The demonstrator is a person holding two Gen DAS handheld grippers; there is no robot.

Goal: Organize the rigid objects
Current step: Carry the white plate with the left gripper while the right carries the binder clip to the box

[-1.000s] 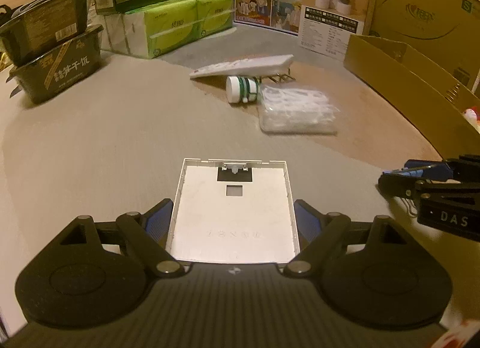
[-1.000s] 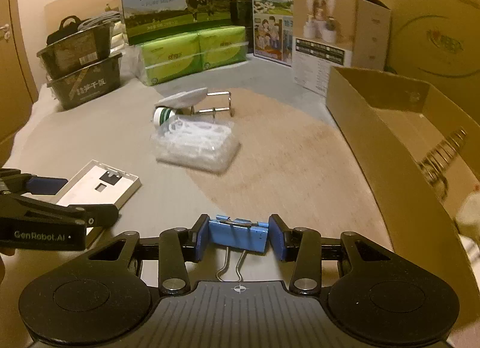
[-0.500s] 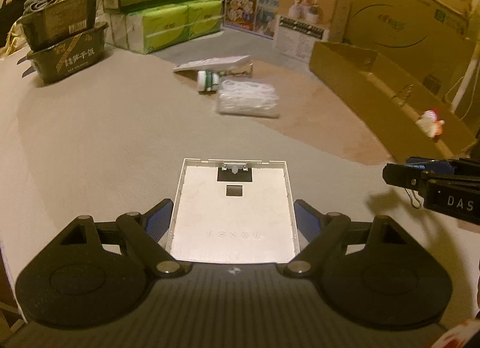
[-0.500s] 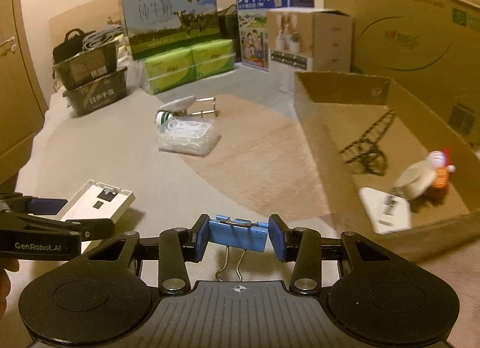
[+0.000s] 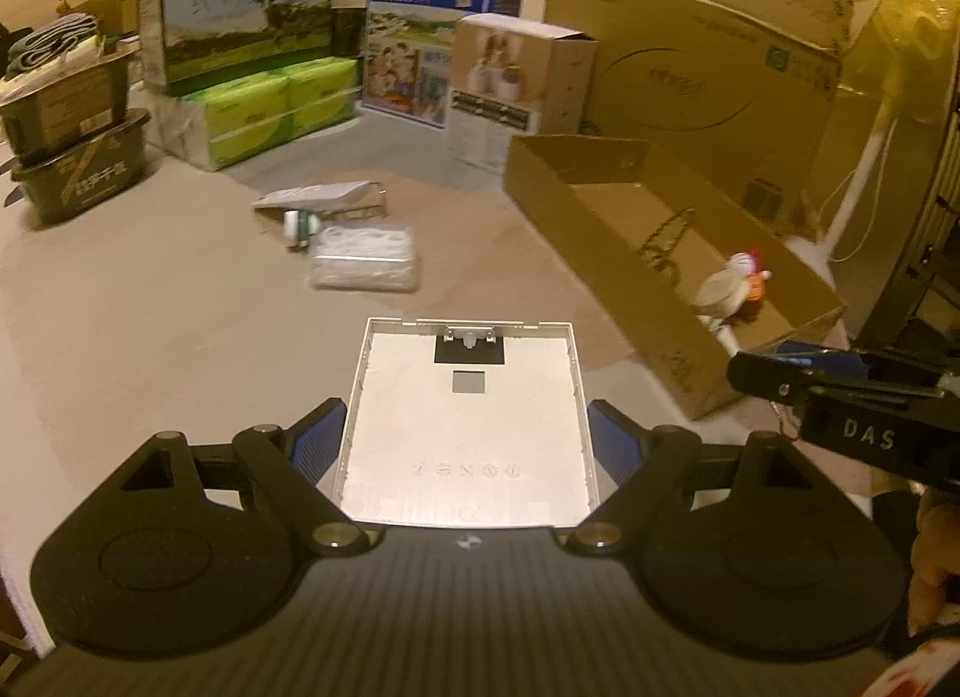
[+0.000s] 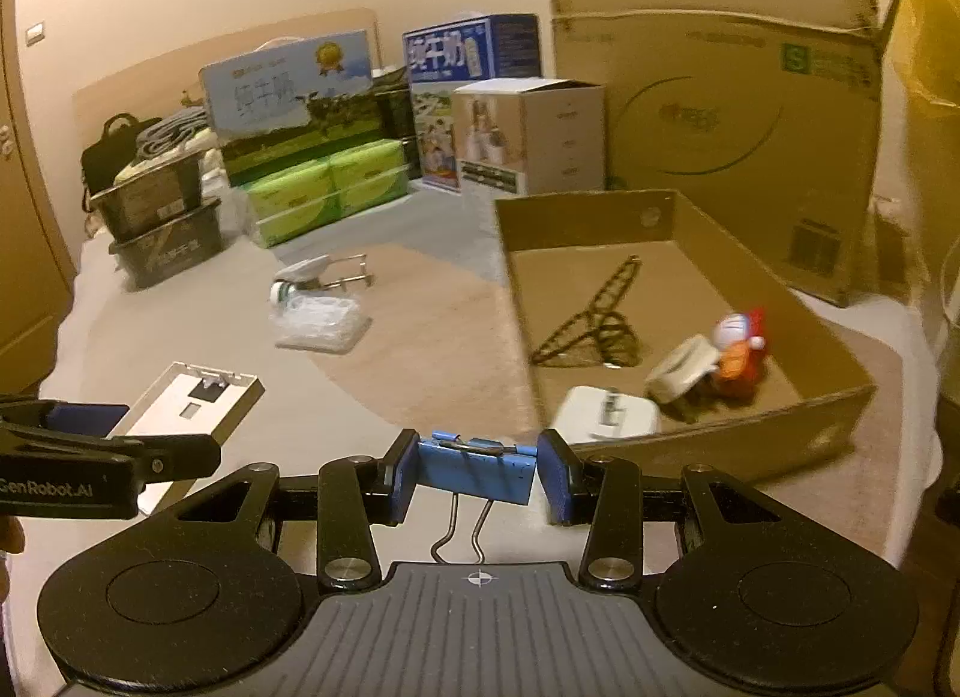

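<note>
- White flat panel (image 5: 468, 427): a shallow rimmed plastic plate with a small clip at its far edge; it is being carried above the floor, gripped by its side edges in the left gripper (image 5: 468, 445), whose blue pads are pressing against both sides.
- Blue binder clip (image 6: 477, 469): it is being held off the floor, pinched between the pads of the right gripper (image 6: 477, 472), its wire handles pointing back toward the camera.
- Open cardboard box (image 6: 606, 217): it is lying on the floor ahead and to the right of both grippers, and is holding a dark wire hanger (image 6: 594, 325), a red-and-white toy figure (image 6: 741, 355), a white roll-like item (image 6: 684, 373) touching the toy, and a white flat device (image 6: 606, 412) at the near wall.
- Clear plastic bag (image 5: 363, 259): it is resting on the floor left of the box, just beside a small green-banded bottle (image 5: 300, 226) and a tilted white remote-like item (image 5: 312, 194).
- Back wall: milk cartons (image 5: 234, 6), green tissue packs (image 5: 270, 102) and a large carton (image 5: 696, 48) are standing stacked.
</note>
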